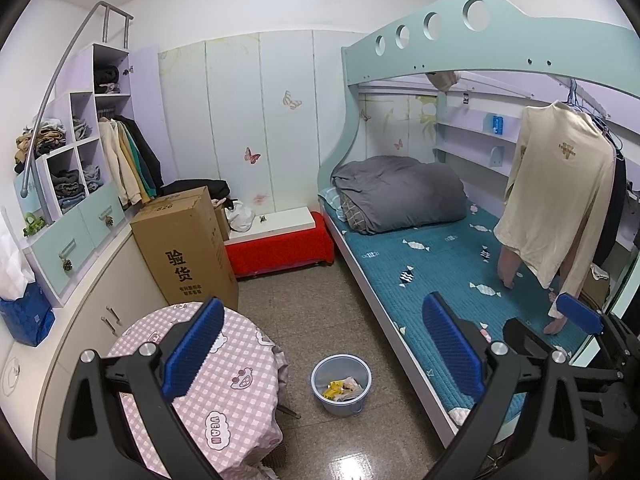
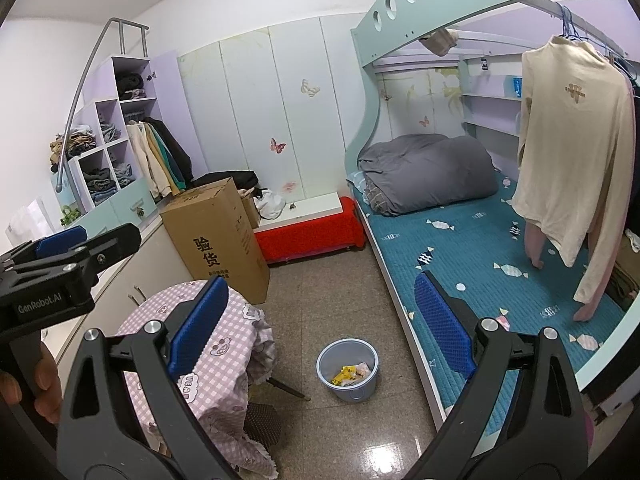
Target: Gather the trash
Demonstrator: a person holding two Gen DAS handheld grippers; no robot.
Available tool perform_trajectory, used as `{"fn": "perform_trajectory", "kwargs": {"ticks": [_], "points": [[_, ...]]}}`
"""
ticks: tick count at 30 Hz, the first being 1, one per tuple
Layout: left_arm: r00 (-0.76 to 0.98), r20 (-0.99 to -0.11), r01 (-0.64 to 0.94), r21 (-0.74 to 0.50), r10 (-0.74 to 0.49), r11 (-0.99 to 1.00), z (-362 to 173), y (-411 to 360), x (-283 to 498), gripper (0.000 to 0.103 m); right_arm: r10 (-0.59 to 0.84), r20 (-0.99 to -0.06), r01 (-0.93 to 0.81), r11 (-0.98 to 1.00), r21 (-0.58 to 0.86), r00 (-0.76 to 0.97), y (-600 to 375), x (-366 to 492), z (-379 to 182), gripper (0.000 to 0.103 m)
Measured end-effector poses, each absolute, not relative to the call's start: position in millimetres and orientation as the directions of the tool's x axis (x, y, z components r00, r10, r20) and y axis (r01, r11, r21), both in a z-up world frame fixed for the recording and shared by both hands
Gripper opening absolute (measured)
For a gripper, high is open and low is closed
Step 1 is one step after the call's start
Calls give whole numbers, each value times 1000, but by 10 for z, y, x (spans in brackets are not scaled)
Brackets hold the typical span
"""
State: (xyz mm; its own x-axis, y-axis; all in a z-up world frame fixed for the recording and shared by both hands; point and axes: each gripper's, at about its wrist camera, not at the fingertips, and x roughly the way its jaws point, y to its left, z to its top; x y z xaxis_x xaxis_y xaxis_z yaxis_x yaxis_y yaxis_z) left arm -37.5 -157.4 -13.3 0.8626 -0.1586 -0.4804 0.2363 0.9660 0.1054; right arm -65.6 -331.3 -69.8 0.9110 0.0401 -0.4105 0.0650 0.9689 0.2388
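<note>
Bin (image 1: 341, 384) with trash between both spread, empty fingers, hand (image 2: 30, 388) only in right view

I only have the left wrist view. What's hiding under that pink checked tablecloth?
Observer: The right wrist view shows a dark dotted seat, probably a stool, under the pink checked tablecloth.
Operator: And who or what is carrying my left tool?
Observer: A hand grips the handle of the left tool, at the lower left of the right wrist view.
Operator: Is there any marking on that tool?
Observer: Yes, its black body reads GenRobot.AI in pale letters.
</note>
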Motion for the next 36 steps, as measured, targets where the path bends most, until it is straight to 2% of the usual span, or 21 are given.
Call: {"fn": "perform_trajectory", "kwargs": {"ticks": [20, 36], "points": [[852, -503, 227, 106, -145, 968, -203, -1708, -230, 97, 51, -429, 62, 967, 246, 902, -3373, -564, -797, 92], [834, -535, 223, 100, -137, 970, -309, -1519, 133, 97, 53, -461, 69, 968, 242, 886, -3187, -234, -876, 92]]}}
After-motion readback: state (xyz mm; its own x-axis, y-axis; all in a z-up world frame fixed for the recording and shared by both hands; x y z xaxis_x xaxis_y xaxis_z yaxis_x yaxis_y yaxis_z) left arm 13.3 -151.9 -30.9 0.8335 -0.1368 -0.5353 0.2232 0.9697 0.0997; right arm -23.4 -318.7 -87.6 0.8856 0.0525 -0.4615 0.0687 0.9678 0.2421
